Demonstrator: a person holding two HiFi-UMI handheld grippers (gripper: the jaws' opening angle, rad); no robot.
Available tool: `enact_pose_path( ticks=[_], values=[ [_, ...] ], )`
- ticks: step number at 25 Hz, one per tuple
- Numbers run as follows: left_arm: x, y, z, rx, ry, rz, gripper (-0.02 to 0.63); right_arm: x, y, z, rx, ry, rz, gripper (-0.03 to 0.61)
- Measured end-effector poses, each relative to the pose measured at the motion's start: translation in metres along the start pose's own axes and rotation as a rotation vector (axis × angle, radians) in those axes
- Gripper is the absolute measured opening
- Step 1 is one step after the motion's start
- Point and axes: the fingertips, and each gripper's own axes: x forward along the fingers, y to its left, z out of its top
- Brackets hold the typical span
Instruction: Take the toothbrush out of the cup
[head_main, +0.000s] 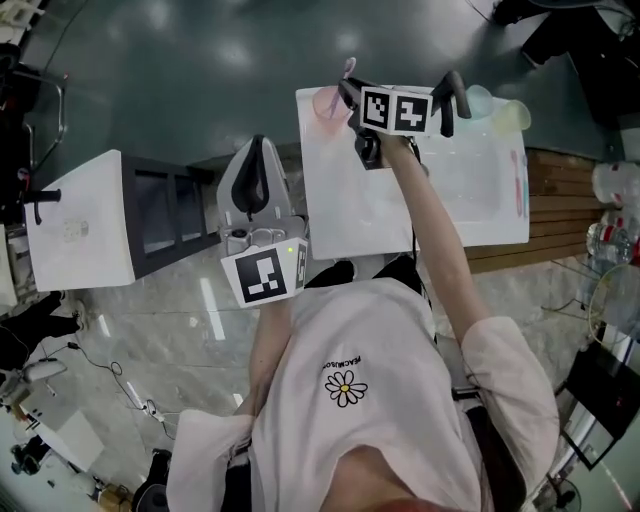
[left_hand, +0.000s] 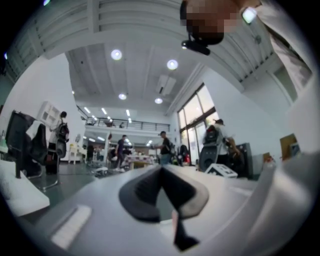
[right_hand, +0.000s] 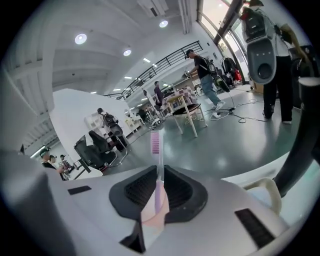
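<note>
The fingers of the right gripper (right_hand: 159, 176) are held narrowly apart around the pink plastic toothbrush (right_hand: 157, 147), stood in a translucent pink cup (head_main: 327, 104) on the white surface (head_main: 400, 215). The left gripper (left_hand: 161, 174) is closed, empty.

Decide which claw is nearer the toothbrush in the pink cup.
Right. The right claw has the toothbrush standing between its jaws, at the pink cup. The left claw hangs off the white table's left edge, well clear of both.
</note>
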Motion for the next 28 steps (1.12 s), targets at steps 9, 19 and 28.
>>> enact_pose_path(
  ticks=[9, 19, 28],
  values=[
    [-0.018, 0.024, -0.004, 0.009, 0.015, 0.081, 0.006, -0.008, 0.024, 0.012, -0.021, -0.057, 0.043, 0.021],
    [-0.035, 0.010, 0.019, 0.007, -0.058, 0.099, 0.006, -0.150, 0.089, 0.069, 0.029, -0.385, 0.271, 0.021],
    [-0.042, -0.003, 0.042, 0.033, -0.122, 0.120, 0.006, -0.234, 0.108, 0.050, -0.090, -0.514, 0.292, 0.020]
  ],
)
